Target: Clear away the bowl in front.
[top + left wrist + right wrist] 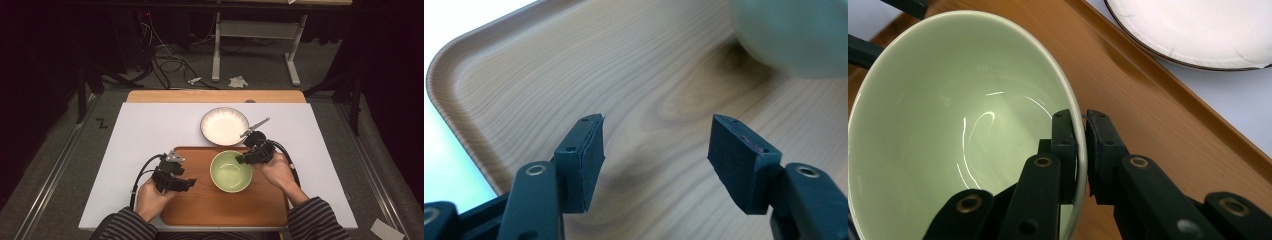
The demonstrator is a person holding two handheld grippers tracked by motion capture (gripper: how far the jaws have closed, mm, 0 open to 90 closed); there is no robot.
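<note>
My right gripper [1080, 150] is clamped on the rim of the green bowl [230, 171], one jaw inside the wall and the other outside, the pads pressed tight against the thin edge. The bowl sits on the wooden tray [200, 205], toward its far right part, and I cannot tell whether its base rests on the wood. Just beyond the tray's far edge the white plate [224, 126] lies on the white table [140, 135], with a pair of scissors [255, 127] just beside it at its right. My left gripper [656, 150] hovers over the tray's near left part, jaws spread wide with nothing between them, the bowl off to its right.
</note>
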